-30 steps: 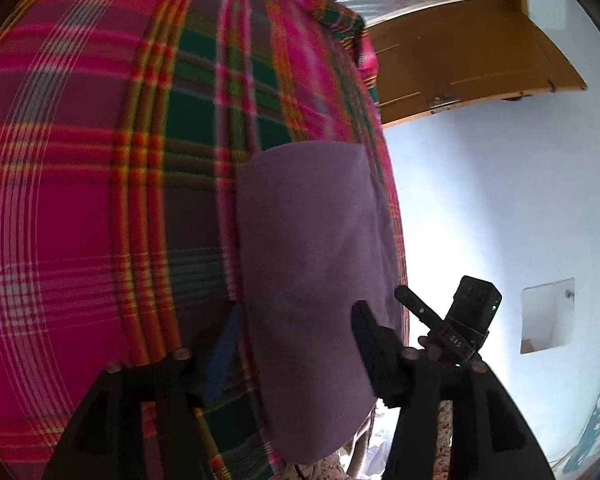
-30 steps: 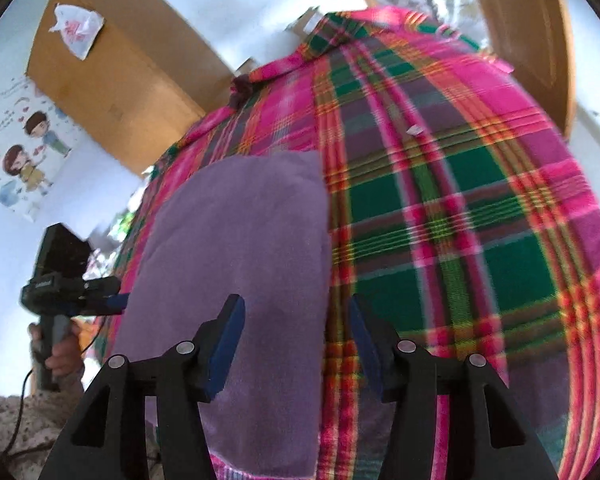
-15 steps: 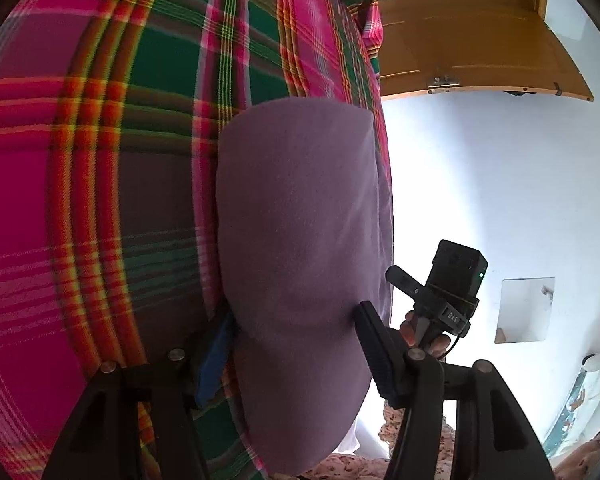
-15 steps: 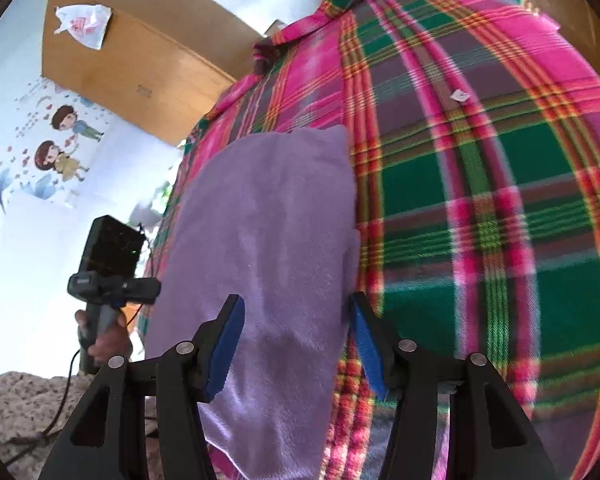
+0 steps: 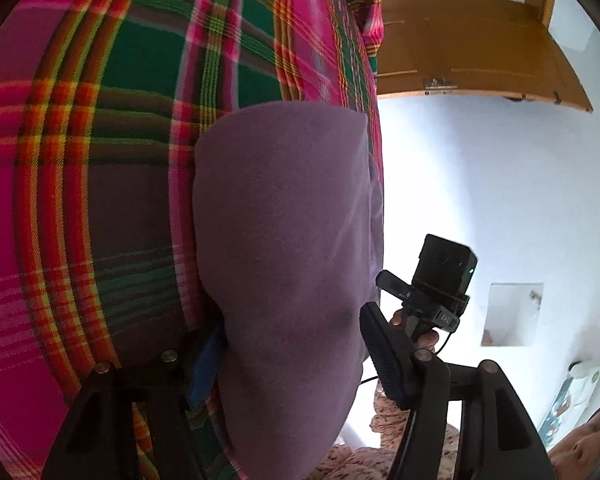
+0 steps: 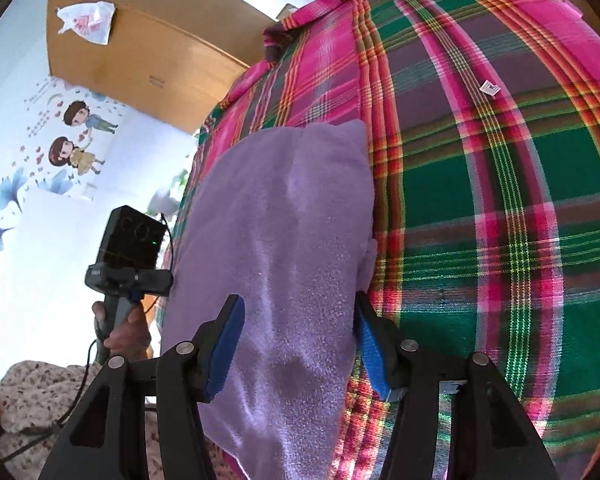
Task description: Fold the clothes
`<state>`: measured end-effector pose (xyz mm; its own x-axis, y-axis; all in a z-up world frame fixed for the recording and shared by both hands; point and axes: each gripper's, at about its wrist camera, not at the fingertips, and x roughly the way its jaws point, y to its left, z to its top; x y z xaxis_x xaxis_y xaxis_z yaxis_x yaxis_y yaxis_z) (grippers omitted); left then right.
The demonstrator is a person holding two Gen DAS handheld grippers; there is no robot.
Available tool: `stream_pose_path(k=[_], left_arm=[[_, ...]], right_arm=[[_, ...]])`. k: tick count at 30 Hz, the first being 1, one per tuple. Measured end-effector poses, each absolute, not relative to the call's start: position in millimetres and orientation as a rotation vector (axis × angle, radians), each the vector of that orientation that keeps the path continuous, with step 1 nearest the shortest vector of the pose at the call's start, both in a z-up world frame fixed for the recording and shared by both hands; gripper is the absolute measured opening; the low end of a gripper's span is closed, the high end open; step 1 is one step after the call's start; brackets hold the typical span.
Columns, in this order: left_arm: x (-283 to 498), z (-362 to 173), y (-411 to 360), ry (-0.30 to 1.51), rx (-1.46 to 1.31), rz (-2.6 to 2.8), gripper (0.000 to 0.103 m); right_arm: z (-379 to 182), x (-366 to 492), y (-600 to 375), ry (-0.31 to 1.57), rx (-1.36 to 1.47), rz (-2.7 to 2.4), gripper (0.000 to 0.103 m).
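Cloth [image 5: 284, 248], lilac and folded to a long soft pad, lies on the plaid spread [image 5: 100, 184] along the spread's edge nearest the white wall [image 5: 500, 184]. The plaid (pink, green and brown checks) covers everything on the far side of the cloth from that wall.

In the left wrist view the left gripper [image 5: 296, 354] straddles the near end of the cloth, its fingers spread wide; one blue-padded finger [image 5: 206, 364] lies half hidden at the cloth's plaid-side edge, the black one [image 5: 384, 354] sits at its wall-side edge. Whether either pad presses the fabric cannot be told. Beyond the cloth's wall-side edge a hand holds the other gripper's handle, camera block [image 5: 444, 268] on top.

In the right wrist view the right gripper [image 6: 298, 350] also stands apart, over the cloth [image 6: 284, 232]: one blue pad [image 6: 226, 350] above the fabric, the other [image 6: 370, 354] at the cloth's plaid-side edge, contact unclear. A small white tag [image 6: 489, 88] lies on the spread [image 6: 500, 200], well away from the cloth. A wooden cabinet [image 6: 140, 56] stands past the cloth's far end.
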<state>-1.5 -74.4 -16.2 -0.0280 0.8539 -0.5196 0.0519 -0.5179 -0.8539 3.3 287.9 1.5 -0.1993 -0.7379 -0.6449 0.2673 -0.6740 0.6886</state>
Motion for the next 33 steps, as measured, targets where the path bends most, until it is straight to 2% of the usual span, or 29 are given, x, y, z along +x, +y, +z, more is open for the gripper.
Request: stream_pose_path(k=[2, 3, 9, 14, 22, 33], left_arm=[[2, -17, -76, -0.965, -1.628, 1.617, 0.057], [3, -17, -77, -0.962, -1.636, 1.622, 0.055], [12, -16, -81, -0.955, -1.64, 1.641, 0.05], [-6, -11, -77, -0.944, -1.634, 1.654, 0.042], [-16, -5, -61, -0.88, -1.611, 1.718, 0.041], [-16, 16, -66, -0.856, -1.535, 1.759, 0.035]], right_arm=[[4, 5, 284, -0.503, 1.399, -1.987, 0.04], [4, 6, 284, -0.499, 1.392, -1.994, 0.038], [2, 5, 284, -0.506, 1.38, -2.015, 0.035], [6, 5, 276, -0.424, 1.375, -2.074, 0.031], [11, 15, 269, -0.424, 1.337, -2.15, 0.024], [35, 23, 256, -0.46, 1.262, -2.197, 0.021]])
